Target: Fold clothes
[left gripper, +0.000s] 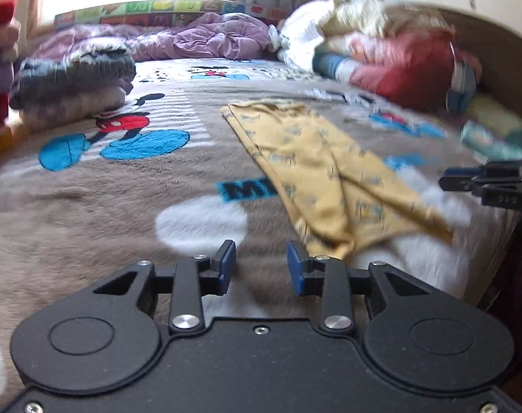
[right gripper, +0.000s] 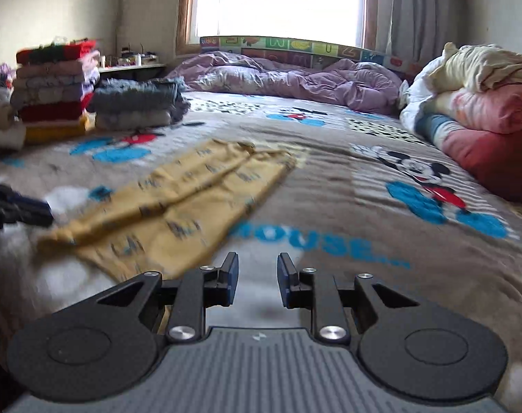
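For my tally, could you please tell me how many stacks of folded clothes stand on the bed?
2: a tall colourful stack at the far left edge, and a short grey stack just right of it. More may be hidden beyond the frame.

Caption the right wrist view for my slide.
Open right gripper hovers over the blanket beside the flat yellow garment.

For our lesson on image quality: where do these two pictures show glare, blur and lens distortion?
Right wrist view: the window is blown out white, the yellow garment smeared. Left wrist view: motion blur on the yellow garment and pile of bedding; fisheye curves the headboard, dark corners.
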{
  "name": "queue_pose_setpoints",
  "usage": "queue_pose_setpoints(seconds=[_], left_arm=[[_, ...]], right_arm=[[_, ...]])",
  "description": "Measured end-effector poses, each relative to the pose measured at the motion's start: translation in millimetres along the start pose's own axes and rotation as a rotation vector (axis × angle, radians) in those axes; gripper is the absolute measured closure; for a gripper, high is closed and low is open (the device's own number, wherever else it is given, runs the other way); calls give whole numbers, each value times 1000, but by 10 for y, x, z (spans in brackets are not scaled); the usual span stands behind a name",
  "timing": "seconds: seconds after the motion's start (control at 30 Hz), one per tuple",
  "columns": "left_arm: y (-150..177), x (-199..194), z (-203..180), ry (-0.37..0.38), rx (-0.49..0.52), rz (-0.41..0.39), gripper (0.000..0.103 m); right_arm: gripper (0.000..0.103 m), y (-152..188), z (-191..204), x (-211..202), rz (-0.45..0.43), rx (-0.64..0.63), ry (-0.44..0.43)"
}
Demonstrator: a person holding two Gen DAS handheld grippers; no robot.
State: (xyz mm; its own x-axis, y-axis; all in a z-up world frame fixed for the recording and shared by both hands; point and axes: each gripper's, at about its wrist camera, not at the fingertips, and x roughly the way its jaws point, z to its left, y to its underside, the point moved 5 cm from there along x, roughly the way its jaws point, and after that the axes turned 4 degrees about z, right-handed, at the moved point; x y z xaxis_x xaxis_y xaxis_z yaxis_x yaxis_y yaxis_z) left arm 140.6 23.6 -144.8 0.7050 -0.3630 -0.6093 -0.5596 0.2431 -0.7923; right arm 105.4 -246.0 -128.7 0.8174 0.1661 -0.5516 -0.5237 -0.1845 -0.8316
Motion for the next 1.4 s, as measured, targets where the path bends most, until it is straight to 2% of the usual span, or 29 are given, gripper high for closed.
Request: queue_pose_setpoints(seconds=[0.03, 0.13, 0.2, 0.3, 0.47, 0.57, 0.7, 0.9, 1.03, 1.13, 1.3, 1.4], left_arm=[[30, -32, -30, -15, 48, 0, 63], [124, -132, -135, -62, 202, 0, 62], [188, -167, -235, -96, 319, -3, 60], [307, -149, -441, -174, 554, -9, 60], [477, 25, -775, -312, 940, -59, 60], [499, 141, -844, -351, 1052, -94, 60], [447, 272, -873, -379, 1124, -136, 58], [316, 389, -817, -367, 1137, -183, 57], [283, 240, -783, -341, 1156, -165, 56], [266, 135, -755, -323, 1171, -149, 54], [399, 155, -633, -298, 1249, -84, 54], [439, 186, -617, -277, 1316, -117, 54]], right_arm=[[76, 87, 19, -21, 10, -27, 8], [70, 252, 220, -73, 32, -184, 15], [70, 303, 358, -114, 24, -295, 19], [70, 370, 564, -157, 6, -443, 41], [70, 433, 858, -91, -50, -669, 138], [69, 452, 985, -13, -85, -770, 195], [65, 407, 1032, 98, -119, -820, 223], [52, 347, 983, 135, -179, -848, 209], [50, 301, 953, 139, -216, -866, 183], [49, 246, 900, 116, -204, -832, 169], [49, 261, 912, 121, -211, -822, 152], [49, 277, 910, 123, -216, -816, 143]])
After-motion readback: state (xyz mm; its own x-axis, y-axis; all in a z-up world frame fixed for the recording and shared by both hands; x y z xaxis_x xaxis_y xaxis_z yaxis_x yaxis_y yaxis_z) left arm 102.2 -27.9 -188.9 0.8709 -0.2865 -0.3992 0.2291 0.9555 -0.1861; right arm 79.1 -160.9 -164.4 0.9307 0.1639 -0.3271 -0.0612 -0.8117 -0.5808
